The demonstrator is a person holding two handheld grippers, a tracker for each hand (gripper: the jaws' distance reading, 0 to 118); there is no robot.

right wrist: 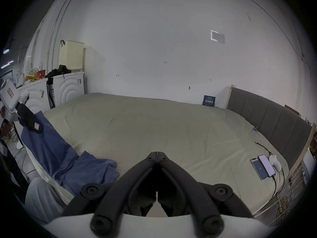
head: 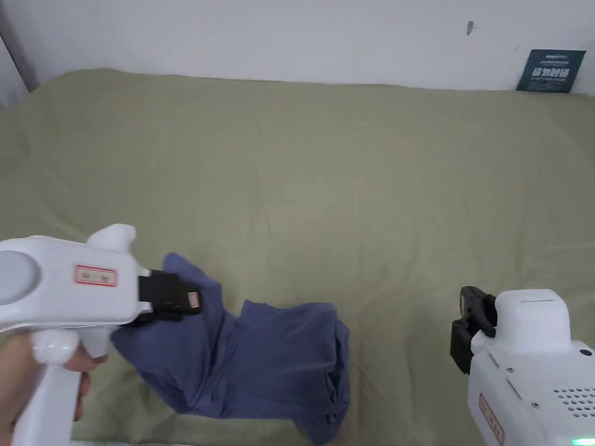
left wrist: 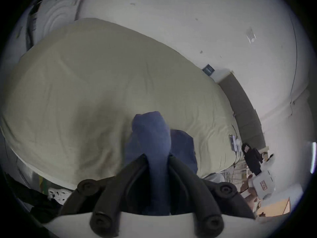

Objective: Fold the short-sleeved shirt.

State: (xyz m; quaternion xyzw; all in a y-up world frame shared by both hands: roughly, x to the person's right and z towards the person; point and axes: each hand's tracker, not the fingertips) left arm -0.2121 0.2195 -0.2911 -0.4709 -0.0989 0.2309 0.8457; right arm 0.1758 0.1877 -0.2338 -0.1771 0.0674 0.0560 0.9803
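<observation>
While clamped, shirt [left wrist: 154, 138] hangs from left tool [left wrist: 157, 157].

Shirt [head: 255, 360] on bed [head: 325, 174] near front edge, left gripper [head: 192, 302] on its left end, right gripper [head: 465, 331] well apart to the right

Wide bare stretch of olive bed sheet [head: 325, 174] open across middle and far side. Near left edge blocked by crumpled blue shirt [head: 255, 360]. Far right corner taken by 2 phones [right wrist: 262, 168] with a cable. Wall [head: 290, 35] closing off far edge.
</observation>
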